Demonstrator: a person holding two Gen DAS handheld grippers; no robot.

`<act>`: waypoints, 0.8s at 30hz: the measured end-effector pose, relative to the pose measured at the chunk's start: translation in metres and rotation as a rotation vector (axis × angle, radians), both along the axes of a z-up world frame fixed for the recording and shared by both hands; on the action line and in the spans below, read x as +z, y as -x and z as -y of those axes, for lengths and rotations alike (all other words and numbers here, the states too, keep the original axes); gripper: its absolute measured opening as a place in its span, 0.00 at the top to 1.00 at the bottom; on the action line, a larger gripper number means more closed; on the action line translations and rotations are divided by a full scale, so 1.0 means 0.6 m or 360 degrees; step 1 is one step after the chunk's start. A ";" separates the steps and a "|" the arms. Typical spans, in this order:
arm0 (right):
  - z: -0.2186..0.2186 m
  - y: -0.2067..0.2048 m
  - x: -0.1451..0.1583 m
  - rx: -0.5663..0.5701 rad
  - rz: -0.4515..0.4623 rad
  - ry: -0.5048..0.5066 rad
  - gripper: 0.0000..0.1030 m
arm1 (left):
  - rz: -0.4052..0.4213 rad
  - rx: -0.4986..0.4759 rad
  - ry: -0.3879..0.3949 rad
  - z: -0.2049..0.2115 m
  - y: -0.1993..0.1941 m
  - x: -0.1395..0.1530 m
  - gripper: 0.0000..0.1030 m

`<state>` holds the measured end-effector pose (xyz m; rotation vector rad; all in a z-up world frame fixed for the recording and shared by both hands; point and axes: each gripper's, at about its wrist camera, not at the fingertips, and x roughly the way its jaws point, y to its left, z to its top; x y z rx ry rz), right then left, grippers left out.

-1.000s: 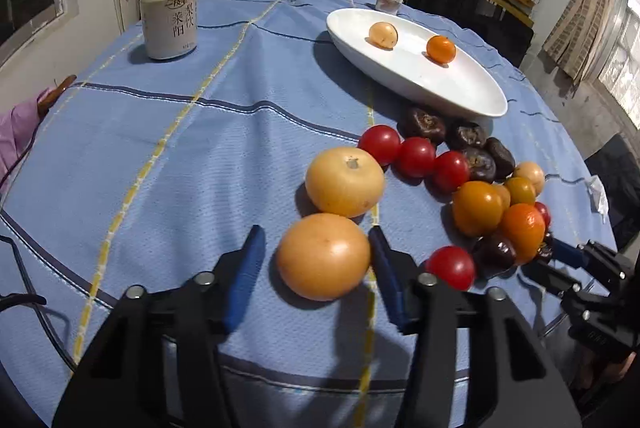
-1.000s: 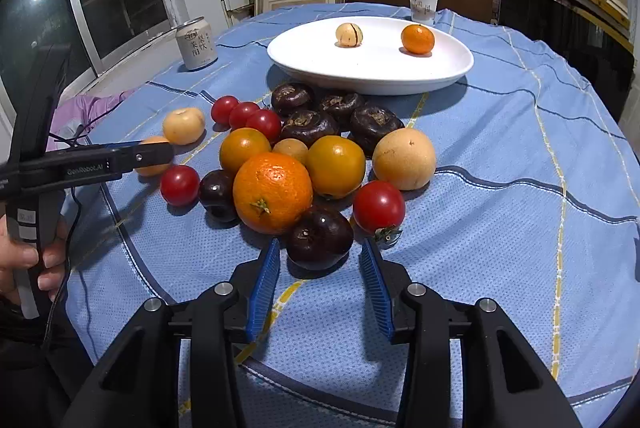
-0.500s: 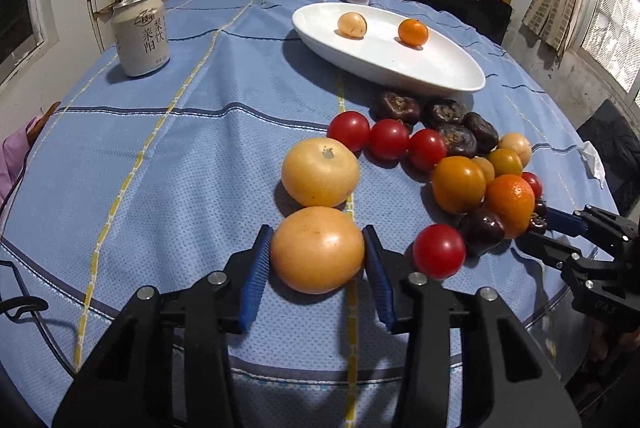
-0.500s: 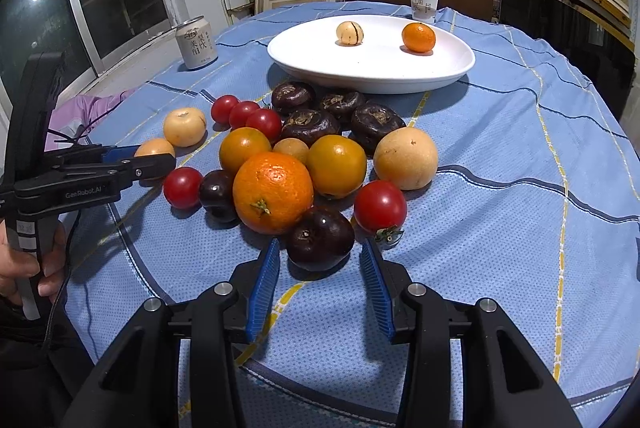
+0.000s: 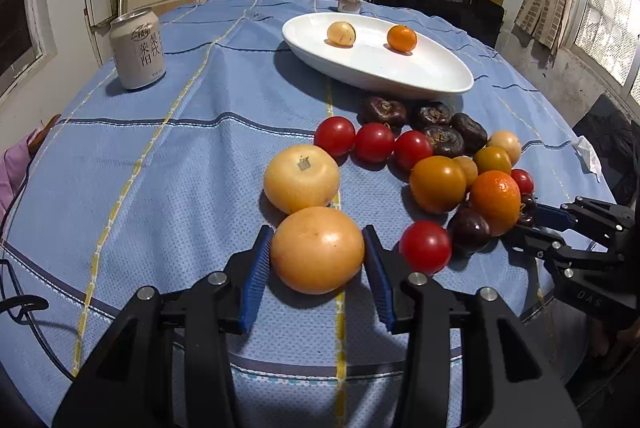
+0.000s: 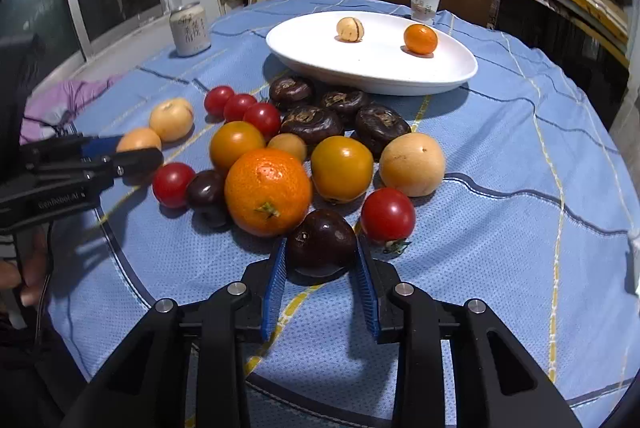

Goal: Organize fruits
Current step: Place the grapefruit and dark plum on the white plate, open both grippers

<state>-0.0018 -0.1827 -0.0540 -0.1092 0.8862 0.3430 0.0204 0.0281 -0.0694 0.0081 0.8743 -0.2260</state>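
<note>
Left gripper (image 5: pixel 318 256) clamped on pale orange fruit (image 5: pixel 317 250), near tabletop edge. Right gripper (image 6: pixel 322 260) jaws just closing on dark plum (image 6: pixel 322 238). Both likely smooth, bruisable: hold at widest girth, gently.

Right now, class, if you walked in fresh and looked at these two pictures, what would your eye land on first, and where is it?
First, the heap of fruit on the blue tablecloth, with the big orange brightest at its front. Next, the two tools: the left tool clamps a large yellow-orange fruit, and the right tool has just been closing on a dark plum. Behind lies a white oval plate with only two small fruits.
</note>
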 end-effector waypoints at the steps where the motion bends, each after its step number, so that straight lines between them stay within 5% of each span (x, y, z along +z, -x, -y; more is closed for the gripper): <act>1: 0.004 0.001 0.001 -0.0005 0.0008 -0.0021 0.68 | 0.0003 0.0000 0.0001 -0.001 0.001 0.000 0.57; 11: 0.036 0.020 0.019 -0.0056 0.0054 -0.0149 0.68 | 0.0045 0.0002 0.0036 -0.012 0.007 0.016 0.57; 15: 0.056 0.025 0.080 -0.0041 0.0173 -0.0163 0.68 | 0.0091 -0.0055 0.0116 -0.010 -0.007 0.069 0.57; 20: 0.066 -0.035 0.164 -0.0045 0.0363 -0.0064 0.67 | 0.0165 -0.0131 0.0139 0.023 -0.084 0.145 0.57; 24: 0.070 -0.129 0.179 -0.0070 0.0368 -0.0010 0.67 | 0.0142 -0.0141 0.0099 0.065 -0.195 0.159 0.57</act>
